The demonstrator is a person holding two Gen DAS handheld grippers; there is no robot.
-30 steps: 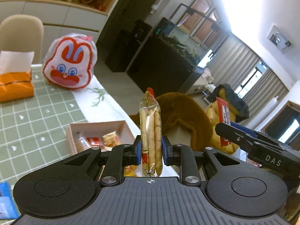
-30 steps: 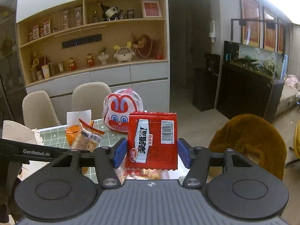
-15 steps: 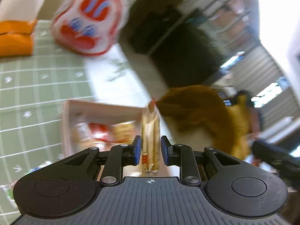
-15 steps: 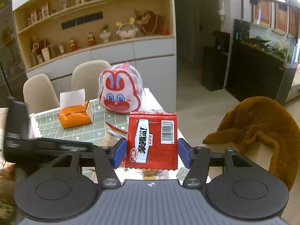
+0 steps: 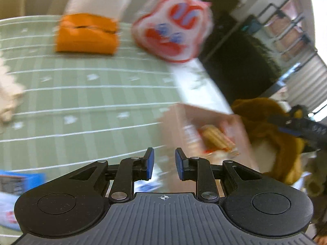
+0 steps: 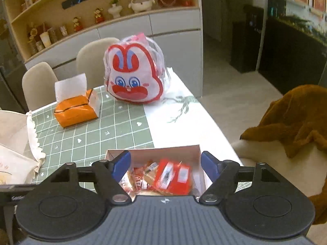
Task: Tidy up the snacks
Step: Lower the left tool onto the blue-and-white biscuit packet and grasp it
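A shallow cardboard box (image 6: 155,152) with several snack packets stands at the table's near right edge. A red packet (image 6: 172,176) lies in it, below my right gripper (image 6: 166,162), which is open and empty above the box. In the blurred left wrist view the same box (image 5: 206,118) sits ahead to the right, with a clear packet of biscuit sticks (image 5: 215,139) lying in it. My left gripper (image 5: 164,162) is open and empty, left of the box over the green tablecloth (image 5: 81,94).
An orange tissue pack (image 6: 75,112) and a rabbit-face bag (image 6: 133,75) stand farther back. A white lace-edged bag (image 6: 14,149) is at the left. A blue packet (image 5: 18,181) lies near left. A brown-draped chair (image 6: 290,126) stands beside the table's right edge.
Both grippers opened and let go of their packets. The biscuit sticks and the red packet now lie in the box. The left gripper swung left and down toward the table.
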